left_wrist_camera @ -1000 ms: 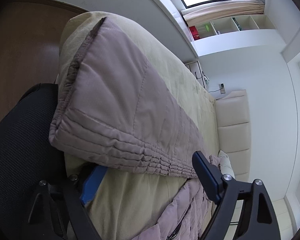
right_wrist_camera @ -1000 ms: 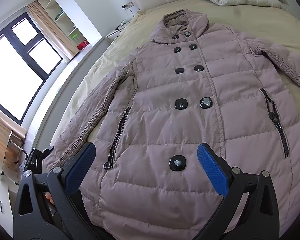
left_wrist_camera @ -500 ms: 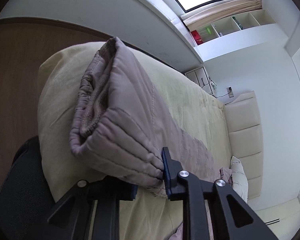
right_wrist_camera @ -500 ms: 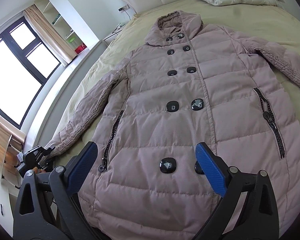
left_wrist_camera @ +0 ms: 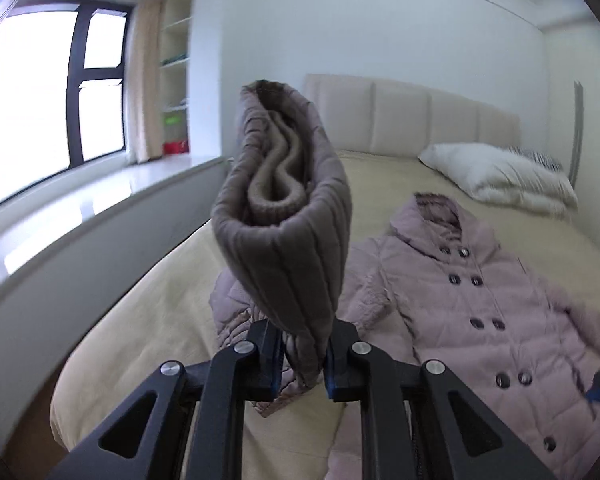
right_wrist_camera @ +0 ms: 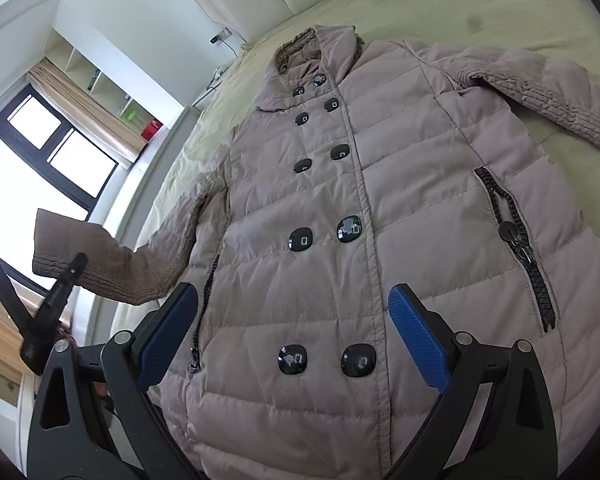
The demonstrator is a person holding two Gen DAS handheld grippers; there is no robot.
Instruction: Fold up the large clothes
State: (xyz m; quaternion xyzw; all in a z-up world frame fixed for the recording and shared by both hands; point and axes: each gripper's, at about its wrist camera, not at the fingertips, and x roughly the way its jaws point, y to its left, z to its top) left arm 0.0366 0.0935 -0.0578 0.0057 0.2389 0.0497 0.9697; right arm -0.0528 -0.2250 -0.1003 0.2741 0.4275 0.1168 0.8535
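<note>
We see a dusty mauve-pink quilted coat (right_wrist_camera: 400, 216) with glossy black buttons (right_wrist_camera: 301, 239) and black pocket zips (right_wrist_camera: 516, 240); its lifted sleeve cuff (left_wrist_camera: 284, 216) shows a taupe ribbed lining. It lies on a pale yellow-beige bed sheet (right_wrist_camera: 500, 12). At the bed's head edge sit a cream padded headboard (left_wrist_camera: 428, 120) and a white pillow (left_wrist_camera: 496, 172). The right gripper (right_wrist_camera: 292, 328) is black with blue pads (right_wrist_camera: 418, 336).

Home bedroom: bed (left_wrist_camera: 172, 288), padded headboard (left_wrist_camera: 412, 120), pillow (left_wrist_camera: 496, 178), curtained window (left_wrist_camera: 52, 104)
</note>
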